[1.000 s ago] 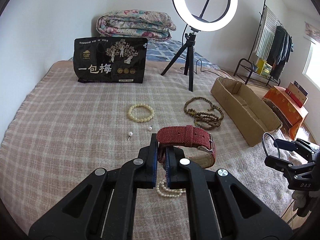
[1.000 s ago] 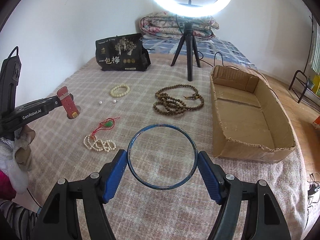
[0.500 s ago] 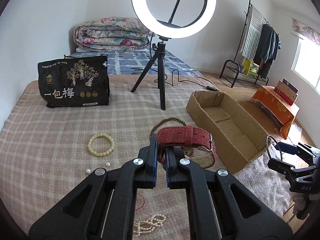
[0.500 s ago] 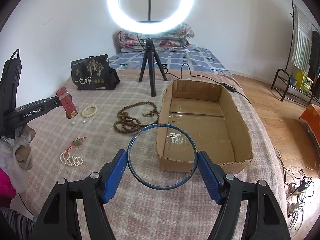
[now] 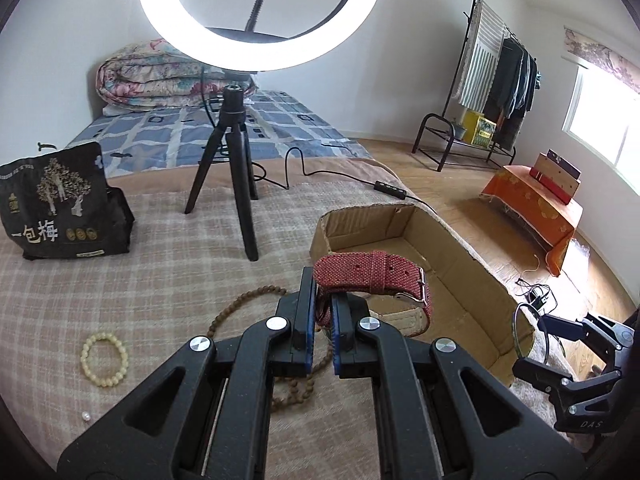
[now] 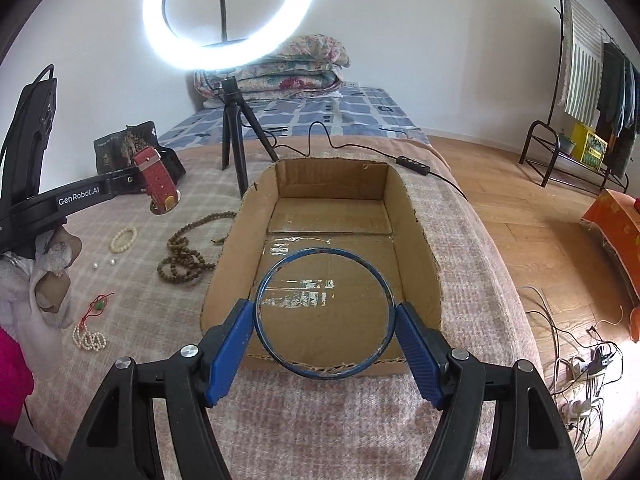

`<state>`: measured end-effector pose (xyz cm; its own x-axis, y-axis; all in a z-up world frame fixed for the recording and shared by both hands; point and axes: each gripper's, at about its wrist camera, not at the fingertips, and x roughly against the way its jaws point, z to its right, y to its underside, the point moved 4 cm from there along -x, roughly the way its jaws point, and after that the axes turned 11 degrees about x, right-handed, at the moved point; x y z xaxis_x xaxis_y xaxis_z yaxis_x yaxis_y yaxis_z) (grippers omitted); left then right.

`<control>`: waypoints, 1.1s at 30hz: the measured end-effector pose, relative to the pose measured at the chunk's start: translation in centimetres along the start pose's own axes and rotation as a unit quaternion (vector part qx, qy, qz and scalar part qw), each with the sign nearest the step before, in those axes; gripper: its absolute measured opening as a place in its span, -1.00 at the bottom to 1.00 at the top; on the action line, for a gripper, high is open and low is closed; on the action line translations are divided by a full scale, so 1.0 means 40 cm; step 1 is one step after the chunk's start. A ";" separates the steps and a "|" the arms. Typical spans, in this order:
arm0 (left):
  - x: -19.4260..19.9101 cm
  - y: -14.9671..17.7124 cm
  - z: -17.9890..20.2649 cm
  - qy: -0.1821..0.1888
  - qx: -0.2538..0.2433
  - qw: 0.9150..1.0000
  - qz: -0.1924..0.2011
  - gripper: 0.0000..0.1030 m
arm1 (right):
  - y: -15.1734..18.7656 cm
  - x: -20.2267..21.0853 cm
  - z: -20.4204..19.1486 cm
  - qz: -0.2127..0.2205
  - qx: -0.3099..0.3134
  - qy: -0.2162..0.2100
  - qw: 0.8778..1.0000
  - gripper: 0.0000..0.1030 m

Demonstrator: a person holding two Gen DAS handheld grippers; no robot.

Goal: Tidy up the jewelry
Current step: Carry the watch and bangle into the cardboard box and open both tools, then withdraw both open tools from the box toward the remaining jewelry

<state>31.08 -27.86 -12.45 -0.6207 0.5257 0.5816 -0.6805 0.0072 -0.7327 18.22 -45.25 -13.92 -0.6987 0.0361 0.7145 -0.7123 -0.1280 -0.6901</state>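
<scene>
My left gripper (image 5: 323, 312) is shut on a red woven watch strap (image 5: 370, 280) and holds it in the air near the left wall of the cardboard box (image 5: 472, 264). It also shows in the right wrist view (image 6: 158, 184). My right gripper (image 6: 325, 320) is shut on a blue bangle (image 6: 380, 276), clamped across its width, above the near end of the box (image 6: 424, 248). The bangle also shows in the left wrist view (image 5: 517, 332). On the bed lie a brown bead necklace (image 6: 182, 256), a cream bead bracelet (image 6: 124, 239), a pearl strand (image 6: 89, 340) and a red cord pendant (image 6: 98, 305).
A ring light on a black tripod (image 6: 236, 148) stands on the bed behind the box. A black snack bag (image 5: 60, 204) stands at the back left. Two loose pearls (image 6: 104, 264) lie near the bracelet. A cable (image 6: 360, 146) runs behind the box. The bed edge drops to wood floor on the right.
Both grippers have moved right toward the cardboard box, carrying the strap and the bangle. The bangle now hangs over the box's near end; the strap is beside its left wall.
</scene>
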 end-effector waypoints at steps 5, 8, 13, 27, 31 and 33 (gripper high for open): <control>-0.073 -0.008 0.043 0.001 -0.007 1.000 -0.010 -0.92 | 0.000 -0.032 0.029 -0.004 -0.005 0.000 1.000 0.44; -0.105 -0.011 0.061 -0.001 -0.008 1.000 -0.014 -0.92 | -0.002 -0.047 0.039 -0.005 -0.005 -0.001 1.000 0.44; -0.140 -0.014 0.078 -0.006 -0.009 1.000 -0.020 -0.92 | 0.000 -0.063 0.051 -0.005 -0.007 -0.002 1.000 0.44; -0.154 -0.014 0.090 -0.013 -0.011 0.999 -0.029 -0.35 | -0.010 -0.064 0.041 0.003 -0.006 0.003 1.000 0.68; -0.142 -0.017 0.097 -0.008 -0.013 1.000 -0.022 -0.09 | -0.009 -0.061 0.036 0.001 -0.002 0.004 1.000 0.68; -0.133 -0.022 0.102 -0.007 -0.014 1.000 -0.015 -0.03 | -0.008 -0.058 0.035 0.000 -0.002 0.005 1.000 0.68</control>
<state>33.40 -34.11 -13.45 -0.6052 0.5127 0.6090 -0.6887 0.0465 -0.7236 20.19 -46.69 -15.19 -0.6999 0.0463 0.7127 -0.7120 -0.1231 -0.6913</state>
